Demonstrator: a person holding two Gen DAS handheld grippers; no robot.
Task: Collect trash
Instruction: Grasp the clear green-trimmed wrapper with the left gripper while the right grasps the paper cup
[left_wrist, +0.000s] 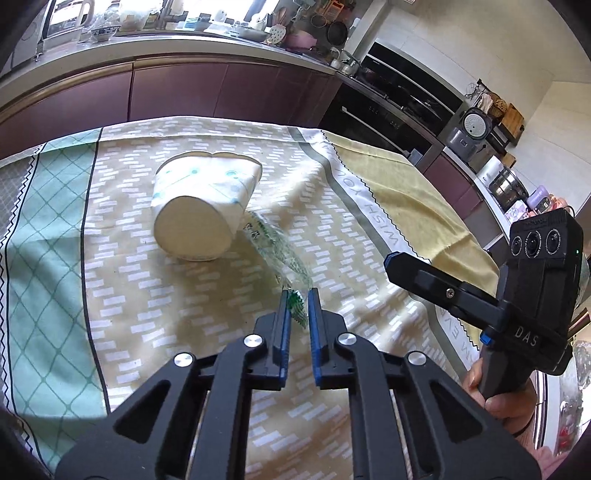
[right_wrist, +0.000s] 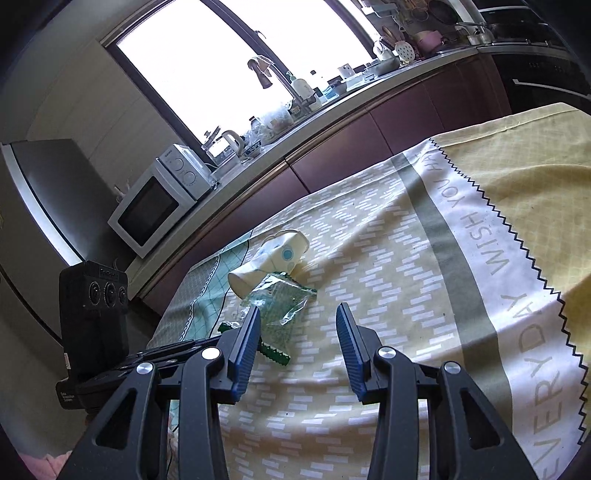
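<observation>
Pinching wrapper (left_wrist: 291, 266) end, left gripper (left_wrist: 297, 300) clamped; wrapper touches tipped cup (left_wrist: 207, 206) mid-cloth (left_wrist: 406, 184). Right gripper (right_wrist: 297, 314) apart, empty, hovering beside wrapper.

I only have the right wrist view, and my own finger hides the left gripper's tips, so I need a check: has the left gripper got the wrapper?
Observer: Yes. In the left wrist view the left gripper is shut on the green serrated end of the wrapper.
Operator: Is the paper cup caught too?
Observer: No. The paper cup lies on its side beyond the fingertips, base facing that camera, ungripped.
Operator: Is my right gripper crowding the wrapper?
Observer: No. Seen from the left wrist, the right gripper sits off to the wrapper's right, apart from it.
</observation>
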